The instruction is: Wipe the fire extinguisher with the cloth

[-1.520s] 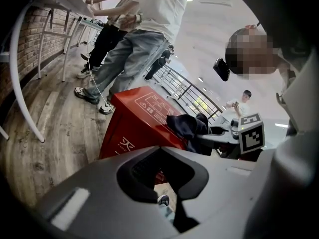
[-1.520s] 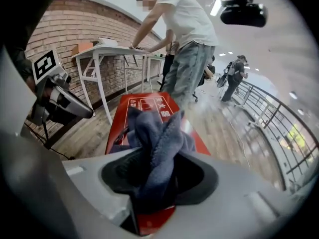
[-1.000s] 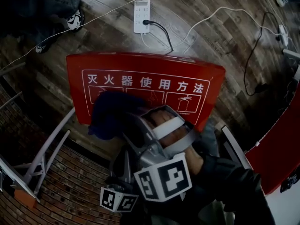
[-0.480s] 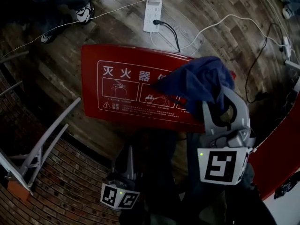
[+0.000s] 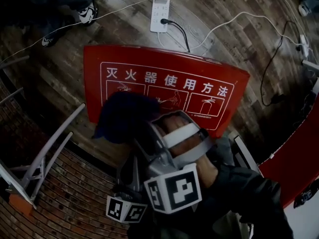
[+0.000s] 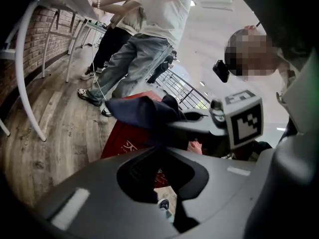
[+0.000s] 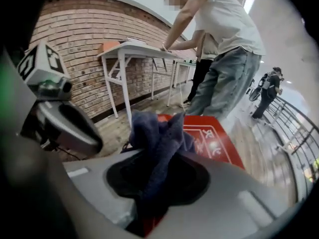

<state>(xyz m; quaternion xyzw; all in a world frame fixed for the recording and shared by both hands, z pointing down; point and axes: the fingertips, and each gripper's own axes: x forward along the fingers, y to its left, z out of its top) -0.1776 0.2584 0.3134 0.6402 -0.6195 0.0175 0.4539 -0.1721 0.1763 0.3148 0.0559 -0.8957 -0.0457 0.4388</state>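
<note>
A red fire extinguisher cabinet (image 5: pixel 164 86) with white lettering on its top stands on the wood floor. My right gripper (image 5: pixel 135 129) is shut on a dark blue cloth (image 5: pixel 122 116), which lies bunched over the left part of the cabinet's top. In the right gripper view the cloth (image 7: pixel 159 138) sticks up from between the jaws, in front of the cabinet (image 7: pixel 212 141). My left gripper (image 5: pixel 132 166) hangs lower, below the right one, shut with nothing in it. The left gripper view shows the cloth (image 6: pixel 142 112) above the cabinet (image 6: pixel 127 141). No extinguisher itself shows.
A white power strip (image 5: pixel 160 13) and white cables (image 5: pixel 239 19) lie on the floor beyond the cabinet. White table legs (image 5: pixel 50 153) and a brick wall (image 5: pixel 75 193) stand at the left. Another red panel (image 5: pixel 299 153) is at the right. People (image 7: pixel 224 59) stand nearby.
The right gripper swept the cloth from the cabinet's left side to its right end, then back to the left. The left gripper stayed put.
</note>
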